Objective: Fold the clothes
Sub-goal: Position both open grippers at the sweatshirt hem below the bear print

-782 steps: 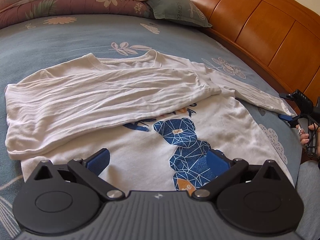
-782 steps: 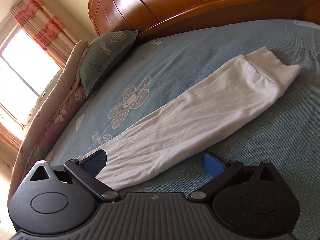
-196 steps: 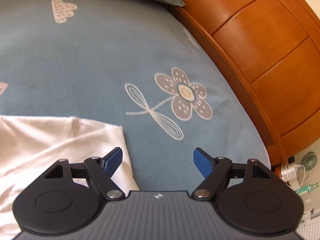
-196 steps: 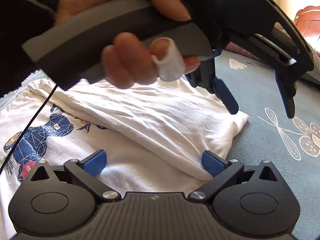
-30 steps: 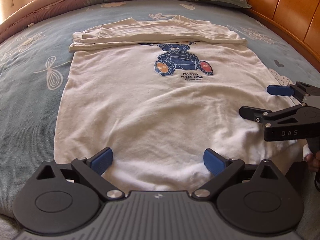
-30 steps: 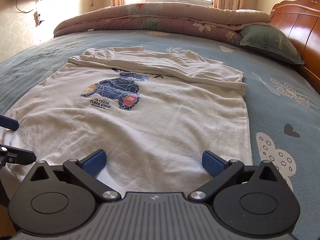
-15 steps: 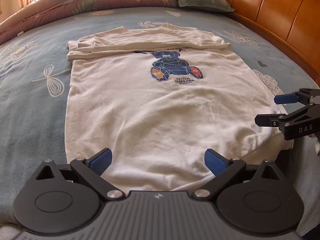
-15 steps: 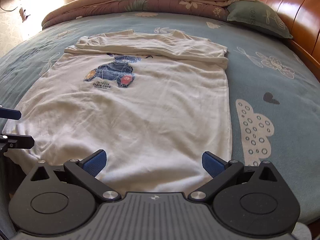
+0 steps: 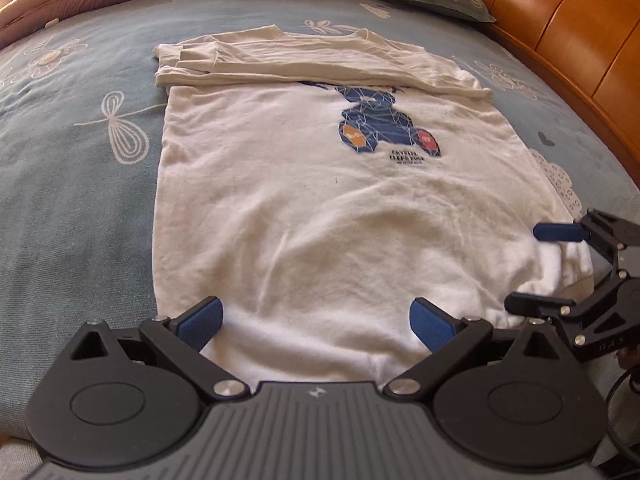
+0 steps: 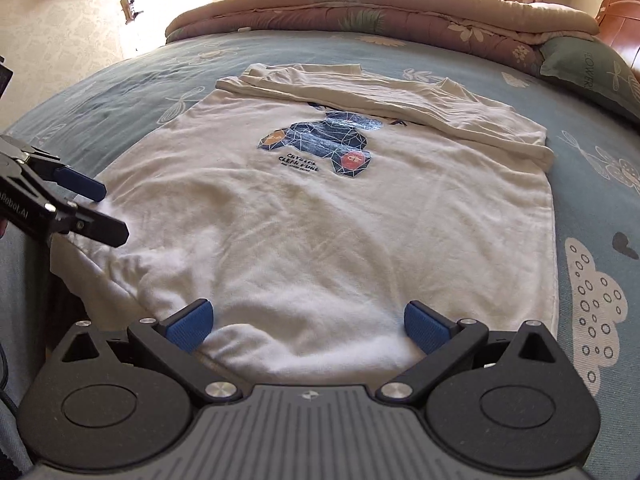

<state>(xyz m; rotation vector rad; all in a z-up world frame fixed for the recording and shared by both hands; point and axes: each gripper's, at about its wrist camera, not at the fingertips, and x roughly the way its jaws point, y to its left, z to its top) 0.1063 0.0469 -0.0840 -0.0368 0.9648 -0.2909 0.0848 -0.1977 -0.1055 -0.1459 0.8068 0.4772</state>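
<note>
The white shirt (image 9: pixel 304 216) was spread flat on the bed (image 9: pixel 72 184), both sleeves (image 9: pixel 304 66) laid across its chest. It was judged soft, light and limp, best pinched at the 2 hem corners. The left gripper (image 9: pixel 316 318) and right gripper (image 10: pixel 306 320) were held spread wide over the hem, nothing pinched.

Both wrist cams low, close at shirt (image 9: pixel 320 208) hem, facing headboard-ward; shared: whole shirt, each other's gripper.

Bedspread (image 10: pixel 592 128) bare either side of shirt (image 10: pixel 320 232); rolled quilt (image 10: pixel 384 4), pillow (image 10: pixel 588 68), headboard (image 9: pixel 580 28) bound far edges.
</note>
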